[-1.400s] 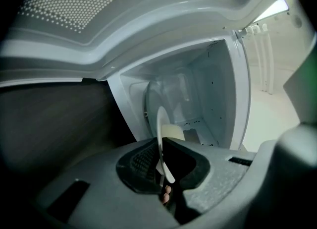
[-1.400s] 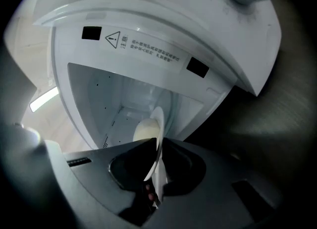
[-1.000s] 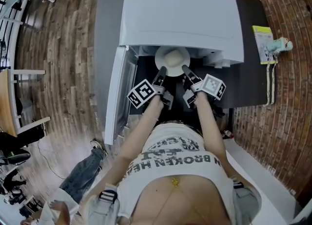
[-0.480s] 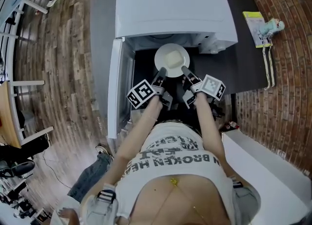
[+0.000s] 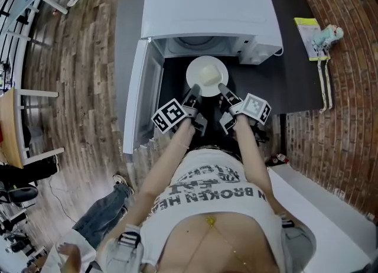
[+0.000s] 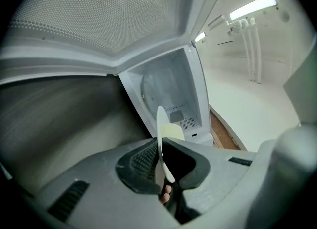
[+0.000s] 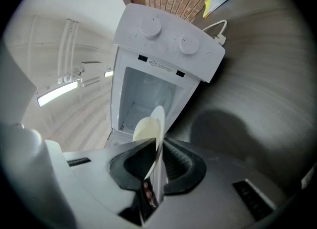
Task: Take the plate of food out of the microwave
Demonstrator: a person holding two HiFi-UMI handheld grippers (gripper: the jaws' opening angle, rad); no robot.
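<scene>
Plate [image 5: 191, 72], white (pale food [image 5: 208, 75] on top), rim clamped by left gripper [image 5: 195, 91] and right gripper [image 5: 222, 87].

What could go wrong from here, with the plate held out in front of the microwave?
1. The left gripper and right gripper pinch only the near rim of the plate, so it may tip away and spill the food.
2. If the grippers drift apart or twist, the rim might slip from a jaw.
3. The open door stands close by the left gripper; a sideways swing might bump it.
</scene>
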